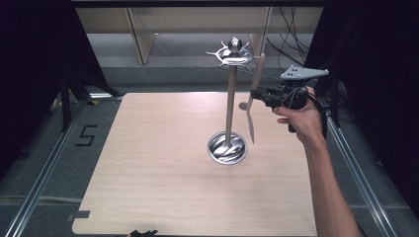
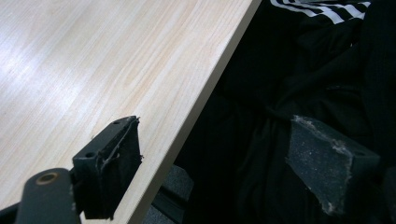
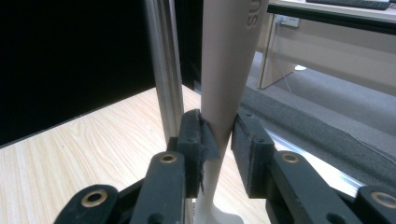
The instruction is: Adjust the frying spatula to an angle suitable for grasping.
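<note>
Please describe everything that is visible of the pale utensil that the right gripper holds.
The utensil is a long, pale beige piece, smooth and matte like plastic or light wood. Its handle widens toward the upper end, which leans toward the hook ring of the metal stand; raised letters show there in the right gripper view. It hangs almost upright above the table, its narrow lower end pointing down beside the stand's base. The right gripper has its pads at the handle's narrow middle.

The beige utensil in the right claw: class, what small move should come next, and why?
Probably raise the utensil a little and bring its top to a hook on the stand. The right claw grips it by the handle, hanging upright beside the pole, its upper end just under the hook ring and caught on no hook, its lower end above the table.
</note>
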`<state>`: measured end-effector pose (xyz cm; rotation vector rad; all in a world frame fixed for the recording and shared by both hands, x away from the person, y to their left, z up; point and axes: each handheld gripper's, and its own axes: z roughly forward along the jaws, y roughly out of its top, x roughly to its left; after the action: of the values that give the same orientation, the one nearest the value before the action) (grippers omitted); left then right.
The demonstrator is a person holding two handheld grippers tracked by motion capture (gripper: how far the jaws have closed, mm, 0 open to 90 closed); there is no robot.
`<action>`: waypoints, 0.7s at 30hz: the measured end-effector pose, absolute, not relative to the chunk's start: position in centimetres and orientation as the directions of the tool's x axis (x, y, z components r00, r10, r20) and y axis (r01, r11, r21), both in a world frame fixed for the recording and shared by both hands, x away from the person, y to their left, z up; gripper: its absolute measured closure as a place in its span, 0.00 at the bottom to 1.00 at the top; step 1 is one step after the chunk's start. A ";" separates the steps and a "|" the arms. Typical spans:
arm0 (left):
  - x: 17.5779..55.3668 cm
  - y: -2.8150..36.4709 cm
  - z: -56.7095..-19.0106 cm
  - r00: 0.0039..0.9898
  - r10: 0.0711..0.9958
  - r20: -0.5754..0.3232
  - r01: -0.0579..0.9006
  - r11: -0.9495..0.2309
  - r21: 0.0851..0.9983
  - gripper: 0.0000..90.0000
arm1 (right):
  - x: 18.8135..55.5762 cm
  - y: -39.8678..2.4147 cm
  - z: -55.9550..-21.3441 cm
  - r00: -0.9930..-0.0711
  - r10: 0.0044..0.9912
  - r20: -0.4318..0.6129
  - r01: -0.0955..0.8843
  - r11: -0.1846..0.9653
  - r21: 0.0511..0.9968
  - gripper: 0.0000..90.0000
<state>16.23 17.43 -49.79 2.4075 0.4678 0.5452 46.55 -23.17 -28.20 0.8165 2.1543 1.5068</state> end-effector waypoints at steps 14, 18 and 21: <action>16.3 17.4 -49.8 0.851 0.450 0.271 0.194 -0.748 0.635 0.19 | 45.8 -24.0 -28.3 -0.736 0.677 0.008 0.249 0.260 0.933 0.59; 16.2 17.4 -49.9 0.848 0.455 0.273 0.198 -0.748 0.634 0.19 | 45.3 -24.0 -28.5 -0.743 0.669 0.013 0.261 0.272 0.926 0.56; 16.1 17.4 -49.8 0.845 0.457 0.276 0.196 -0.747 0.635 0.19 | 45.1 -24.3 -28.8 -0.736 0.677 0.011 0.267 0.275 0.924 0.51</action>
<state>16.15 17.37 -49.82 2.4074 0.4749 0.5615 45.09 -24.34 -28.80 0.8538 2.1653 1.4525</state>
